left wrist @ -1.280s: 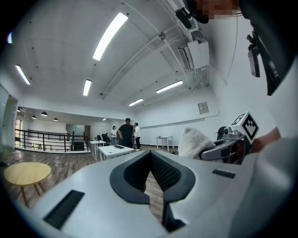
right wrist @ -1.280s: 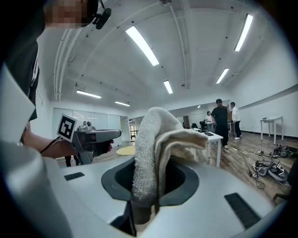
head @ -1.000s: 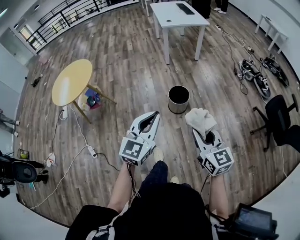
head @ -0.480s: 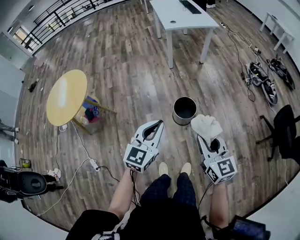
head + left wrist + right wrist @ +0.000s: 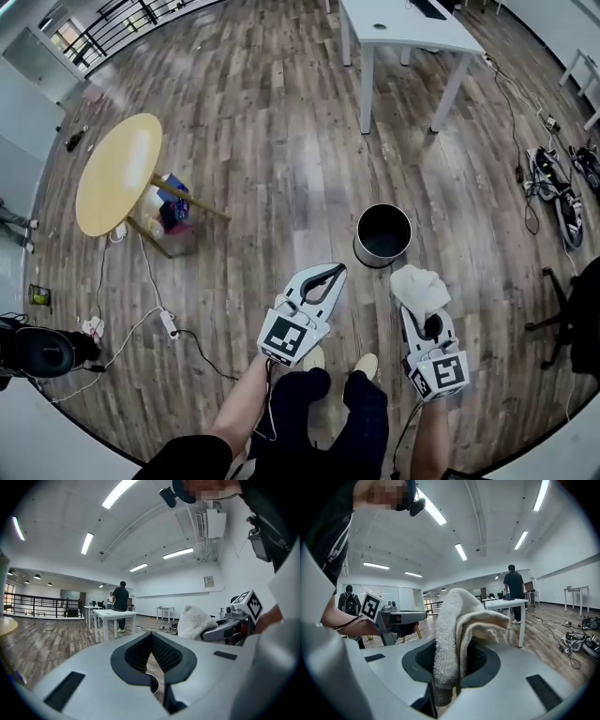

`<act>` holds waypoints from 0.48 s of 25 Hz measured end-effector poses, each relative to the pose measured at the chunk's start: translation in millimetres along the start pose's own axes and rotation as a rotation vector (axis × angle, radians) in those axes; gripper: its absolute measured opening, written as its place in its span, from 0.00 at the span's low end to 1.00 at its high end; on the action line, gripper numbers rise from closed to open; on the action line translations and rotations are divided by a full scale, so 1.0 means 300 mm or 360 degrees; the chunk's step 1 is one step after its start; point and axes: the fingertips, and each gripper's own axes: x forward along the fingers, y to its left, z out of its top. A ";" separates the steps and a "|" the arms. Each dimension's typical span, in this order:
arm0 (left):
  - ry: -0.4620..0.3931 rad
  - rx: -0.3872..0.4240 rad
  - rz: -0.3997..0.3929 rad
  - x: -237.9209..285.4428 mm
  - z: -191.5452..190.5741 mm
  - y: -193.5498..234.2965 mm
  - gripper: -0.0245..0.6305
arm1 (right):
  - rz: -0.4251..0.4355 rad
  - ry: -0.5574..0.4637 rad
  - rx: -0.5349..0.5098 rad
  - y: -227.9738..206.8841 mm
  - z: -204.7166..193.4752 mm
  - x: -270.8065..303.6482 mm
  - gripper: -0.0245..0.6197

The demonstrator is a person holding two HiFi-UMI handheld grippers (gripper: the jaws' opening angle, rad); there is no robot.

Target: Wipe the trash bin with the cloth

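The trash bin is a round metal can with a dark inside, standing upright on the wood floor. My right gripper is shut on a white cloth, bunched up just right of and nearer than the bin. In the right gripper view the cloth stands up out of the jaws. My left gripper is shut with nothing in it, left of and nearer than the bin. Its jaws meet at the tip, and the cloth shows to their right.
A round yellow table stands to the left with coloured items under it. A white table is at the back, with a person beside it. Cables and a power strip lie on the left floor. Gear lies at the right.
The view has moved forward over the floor, so the bin now sits closer, just ahead of both grippers. The cloth stays held and the left gripper stays shut.
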 end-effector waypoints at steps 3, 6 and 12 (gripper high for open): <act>0.0011 -0.0008 0.0023 0.052 -0.196 0.023 0.04 | 0.0021 -0.0010 0.0011 -0.042 -0.172 0.079 0.17; 0.0003 0.0015 0.0022 0.133 -0.379 0.055 0.04 | 0.0034 -0.0037 0.0010 -0.105 -0.341 0.167 0.17; 0.0026 0.0029 0.0008 0.295 -0.709 0.100 0.04 | 0.0057 -0.0033 0.0024 -0.237 -0.651 0.314 0.17</act>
